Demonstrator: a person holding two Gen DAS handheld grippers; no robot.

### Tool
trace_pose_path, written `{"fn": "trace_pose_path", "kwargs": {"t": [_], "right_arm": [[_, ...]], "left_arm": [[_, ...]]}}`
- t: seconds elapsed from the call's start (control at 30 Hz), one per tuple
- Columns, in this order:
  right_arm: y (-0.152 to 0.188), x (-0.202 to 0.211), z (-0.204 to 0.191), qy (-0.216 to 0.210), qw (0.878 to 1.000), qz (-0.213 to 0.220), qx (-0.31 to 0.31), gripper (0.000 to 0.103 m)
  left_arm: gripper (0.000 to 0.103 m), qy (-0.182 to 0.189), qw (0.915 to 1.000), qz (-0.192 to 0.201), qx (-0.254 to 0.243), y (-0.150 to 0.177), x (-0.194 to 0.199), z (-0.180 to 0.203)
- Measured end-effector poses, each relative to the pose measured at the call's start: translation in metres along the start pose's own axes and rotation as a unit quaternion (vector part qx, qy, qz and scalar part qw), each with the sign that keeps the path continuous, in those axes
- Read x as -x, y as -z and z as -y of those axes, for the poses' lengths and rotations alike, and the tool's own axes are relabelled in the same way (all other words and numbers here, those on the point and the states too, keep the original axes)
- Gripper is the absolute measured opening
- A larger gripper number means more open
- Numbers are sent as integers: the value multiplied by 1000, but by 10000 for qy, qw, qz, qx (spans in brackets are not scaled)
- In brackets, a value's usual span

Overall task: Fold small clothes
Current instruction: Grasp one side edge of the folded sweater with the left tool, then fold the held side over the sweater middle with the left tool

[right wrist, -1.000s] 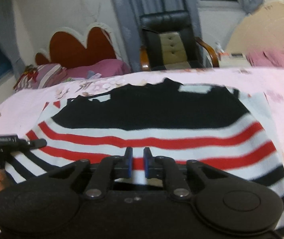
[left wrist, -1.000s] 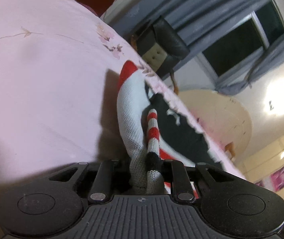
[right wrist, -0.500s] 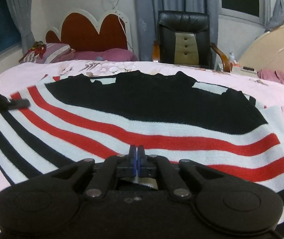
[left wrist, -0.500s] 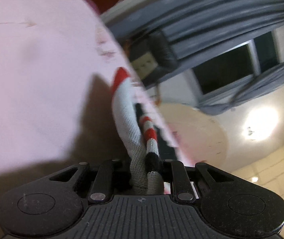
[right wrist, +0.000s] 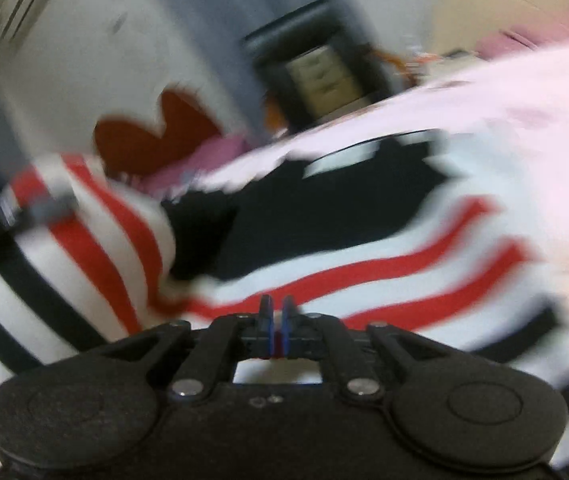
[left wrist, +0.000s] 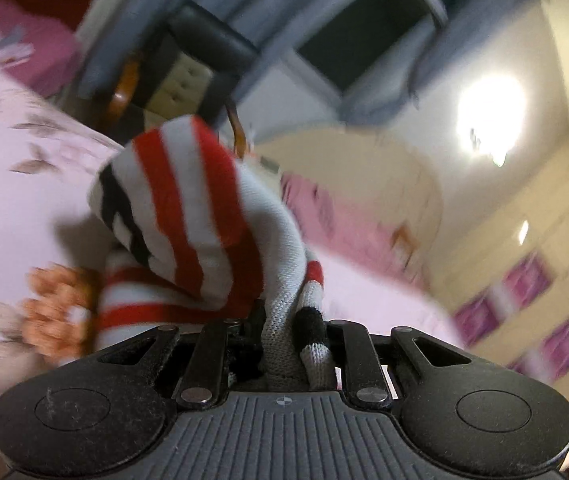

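A small knit sweater with black top and red, white and black stripes point(right wrist: 364, 240) lies on a pink bedsheet point(right wrist: 524, 92). My left gripper point(left wrist: 296, 344) is shut on the sweater's striped edge point(left wrist: 188, 208), which bunches up in a lifted fold in front of it. The left gripper also shows in the right wrist view point(right wrist: 36, 208), holding the sweater's left side raised. My right gripper point(right wrist: 277, 320) has its blue-padded fingers nearly closed on the sweater's lower hem. Both views are motion-blurred.
A black and tan armchair point(right wrist: 316, 76) stands behind the bed, beside grey curtains point(left wrist: 244, 4). A red heart-shaped headboard point(right wrist: 152, 140) and pink pillows are at the back left. A round beige board point(left wrist: 364, 172) leans by the wall.
My left gripper has lifted the sweater's left edge and carried it up and inward, so the fabric now folds over. My right gripper has tilted; both views turned blurry from fast motion.
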State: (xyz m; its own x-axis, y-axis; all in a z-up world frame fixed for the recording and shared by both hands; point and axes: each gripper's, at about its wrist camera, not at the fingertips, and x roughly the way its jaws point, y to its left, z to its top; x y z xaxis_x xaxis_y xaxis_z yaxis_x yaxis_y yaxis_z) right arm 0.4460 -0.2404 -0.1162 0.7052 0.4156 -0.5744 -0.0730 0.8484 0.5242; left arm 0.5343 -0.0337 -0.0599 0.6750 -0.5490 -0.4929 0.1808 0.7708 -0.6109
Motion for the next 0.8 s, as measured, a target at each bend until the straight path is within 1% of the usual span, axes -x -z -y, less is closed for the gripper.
{"fn": "trace_pose_path", "kwargs": {"t": [0.07,0.1,0.13,0.17,0.2,0.23,0.27,0.3,0.33,0.37,0.4,0.43,0.5,0.57,0.63,0.73,0.8], "right_arm": [[-4,29,32,8,9988,243,-416,9],[-6,43,48,-3,9977,324,-592,15],[-8,54,62,-15,9965,379,-745,18],[-10,65,76,-23,9951,419,-898,24],[-13,76,89,-58,9933,440,-1069,29],[-16,87,103,-122,9912,464,-1237,35],[-17,94,111,-171,9896,499,-1341,46],[-18,101,118,-241,9881,537,-1420,48],[-19,106,124,-346,9867,543,-1492,49],[-20,108,127,-428,9859,506,-1538,50],[-21,108,129,-506,9853,451,-1567,52],[-21,108,128,-602,9852,372,-1564,54],[-23,99,123,-801,9848,188,-1533,56],[-23,88,114,-1048,9832,-56,-1494,57],[-21,73,105,-1227,9804,-402,-1489,58],[-19,48,92,-1178,9782,-860,-1481,58],[-17,36,84,-1066,9783,-1046,-1437,58]], "left_arm": [[19,-295,9982,-379,-372,15,-32,25],[20,-442,9963,-544,-505,24,-48,34],[23,-587,9940,-690,-609,34,-64,41],[39,-638,9924,-799,-688,43,-77,47],[59,-560,9925,-867,-660,48,-85,50],[68,-397,9941,-829,-584,54,-90,54],[75,-293,9949,-762,-587,57,-90,59],[75,-223,9949,-791,-593,56,-88,65],[75,-53,9954,-796,-538,53,-82,69],[75,140,9965,-659,-502,50,-70,71],[75,226,9972,-425,-567,45,-54,73],[75,114,9972,-184,-716,41,-36,73],[75,-279,9952,175,-925,32,-8,62],[75,-760,9914,339,-1010,19,12,35],[75,-1296,9861,243,-1010,12,20,9],[75,-1751,9785,61,-1087,18,26,-20],[75,-1712,9799,48,-1021,28,26,-29]]}}
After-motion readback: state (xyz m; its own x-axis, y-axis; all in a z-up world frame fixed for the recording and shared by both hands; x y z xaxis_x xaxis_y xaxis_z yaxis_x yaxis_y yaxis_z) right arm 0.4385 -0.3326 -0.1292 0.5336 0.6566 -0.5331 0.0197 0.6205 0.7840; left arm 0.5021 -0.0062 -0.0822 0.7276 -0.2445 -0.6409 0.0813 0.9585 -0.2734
